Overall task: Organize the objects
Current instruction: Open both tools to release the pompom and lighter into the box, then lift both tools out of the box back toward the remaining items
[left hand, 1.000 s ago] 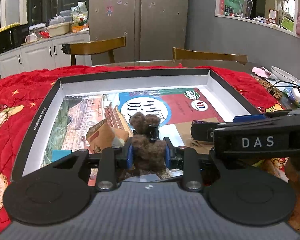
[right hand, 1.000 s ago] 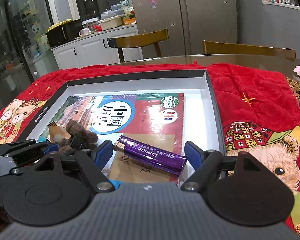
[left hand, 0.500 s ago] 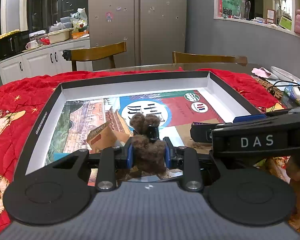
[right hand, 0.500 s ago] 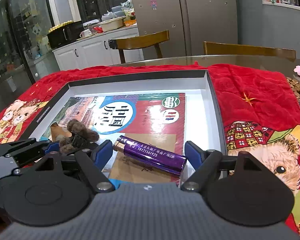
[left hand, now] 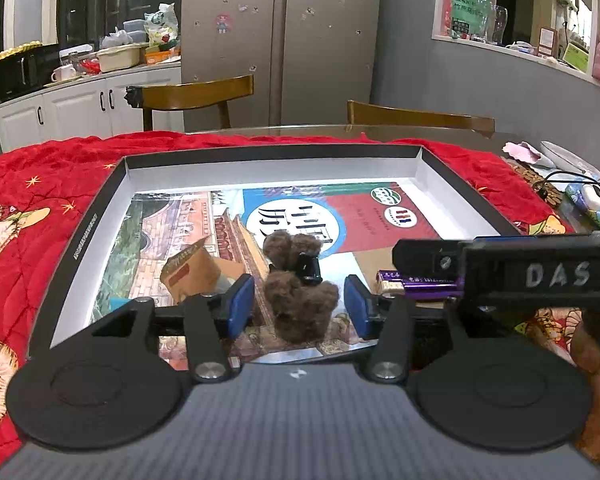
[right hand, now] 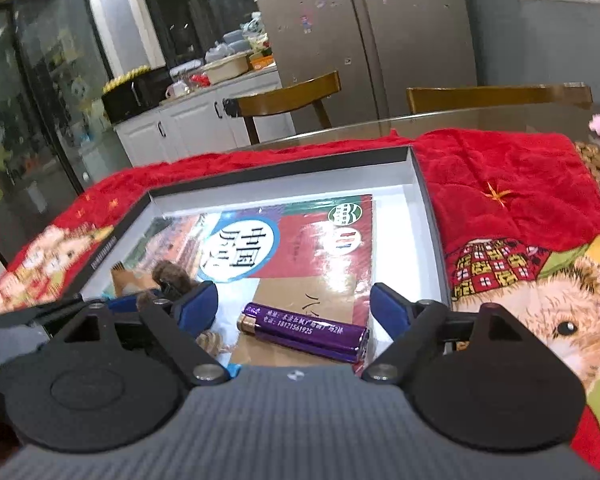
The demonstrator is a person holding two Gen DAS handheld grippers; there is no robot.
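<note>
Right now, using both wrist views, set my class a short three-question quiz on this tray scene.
1. True or false: the left gripper is clamped shut on the brown plush toy.
2. Which item lies in front of the right gripper's open jaws: A) a spoon, B) the purple lighter, C) a cup?
3. Fill in: the toy and lighter lie inside the shallow ____ on the red blanket.

Key: 1 false; 2 B; 3 box
</note>
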